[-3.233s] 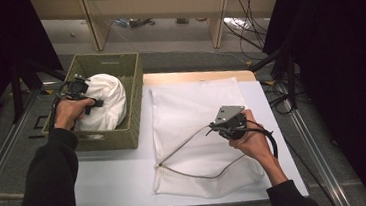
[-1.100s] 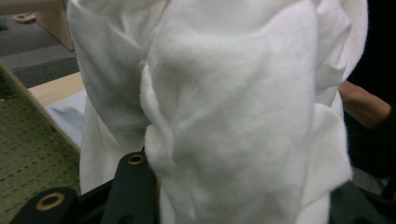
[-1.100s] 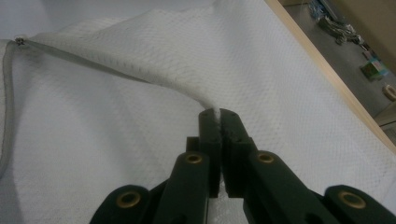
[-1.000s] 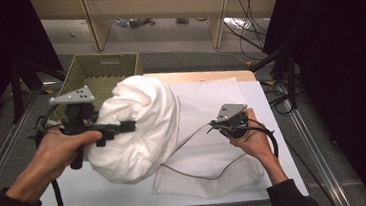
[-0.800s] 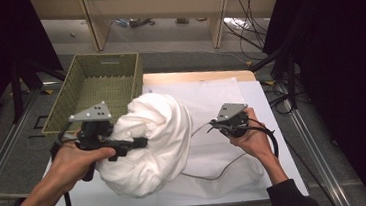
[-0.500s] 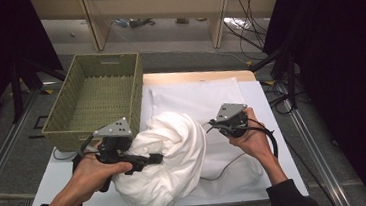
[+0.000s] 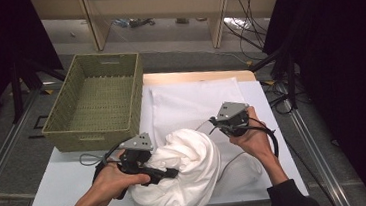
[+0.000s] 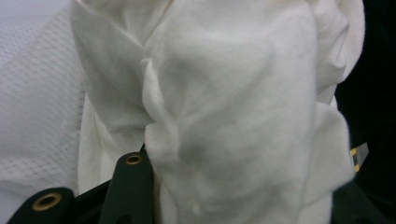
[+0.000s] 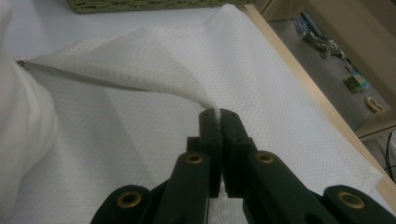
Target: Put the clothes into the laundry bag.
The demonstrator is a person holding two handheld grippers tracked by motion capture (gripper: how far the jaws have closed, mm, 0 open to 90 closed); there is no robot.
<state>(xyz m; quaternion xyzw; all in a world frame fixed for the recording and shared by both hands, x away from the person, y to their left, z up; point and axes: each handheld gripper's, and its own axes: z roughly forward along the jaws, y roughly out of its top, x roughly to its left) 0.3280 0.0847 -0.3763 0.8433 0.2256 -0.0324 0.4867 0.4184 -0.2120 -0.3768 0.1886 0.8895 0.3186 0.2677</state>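
Since earlier, my left gripper (image 7: 169, 173) has hauled the big white bundled cloth (image 7: 182, 176) out of the green woven basket (image 7: 95, 103) toward 6 o'clock, still gripping it. Right gripper (image 9: 219, 114) pinches the white mesh bag (image 7: 191, 102), lifting its edge.

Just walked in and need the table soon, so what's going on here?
A person works two handheld grippers at the table. The left gripper is clamped on a bunched white cloth and holds it at the near edge, against the mouth of a flat white mesh bag. The right gripper is shut on the bag's edge, lifting it open. The green wicker basket stands empty.
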